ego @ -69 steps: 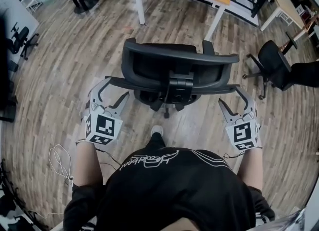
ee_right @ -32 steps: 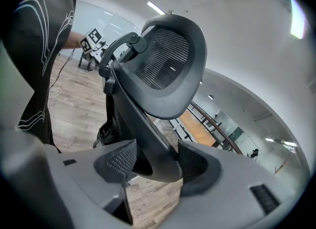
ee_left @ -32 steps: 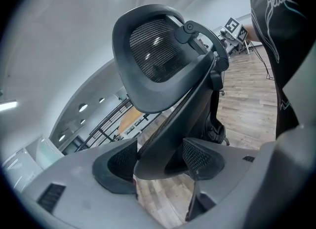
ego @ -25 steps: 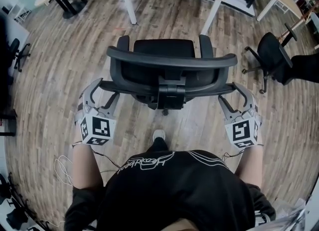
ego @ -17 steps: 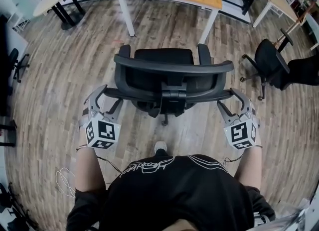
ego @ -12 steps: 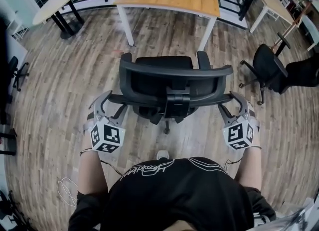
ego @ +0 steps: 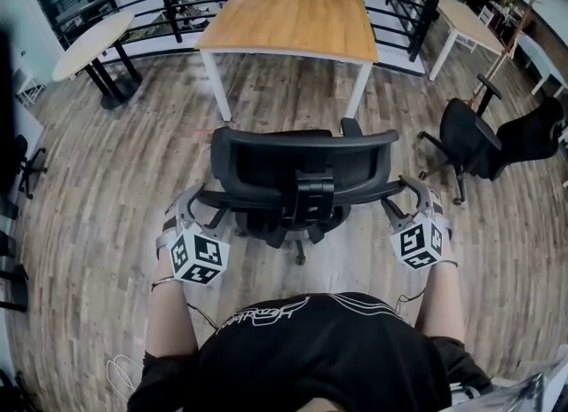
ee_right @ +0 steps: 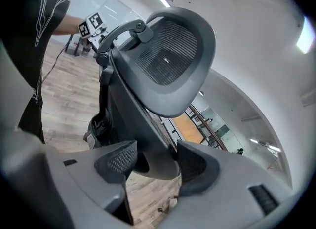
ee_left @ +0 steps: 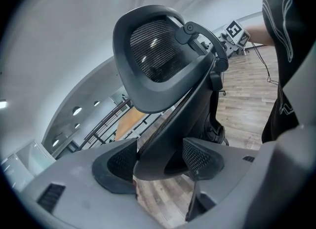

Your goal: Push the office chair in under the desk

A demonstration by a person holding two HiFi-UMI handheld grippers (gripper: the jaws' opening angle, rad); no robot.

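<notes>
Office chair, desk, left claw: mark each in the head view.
office chair [ego: 266,166], head view, on the backrest mesh.
desk [ego: 288,19], head view, on the bare wooden top.
left claw [ego: 209,202], head view, midway between its fingertips, at the chair's back frame.

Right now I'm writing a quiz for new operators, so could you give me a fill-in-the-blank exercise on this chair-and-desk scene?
1. The left hand-held gripper and the right hand-held gripper are each shut on the ____ frame of the office chair.
2. The desk ahead has a ____ top on white legs.
3. The office chair's seat is not yet ____ the desk.
4. Another black chair stands at the person's ____ side.
Missing words: backrest; wooden; under; right.
</notes>
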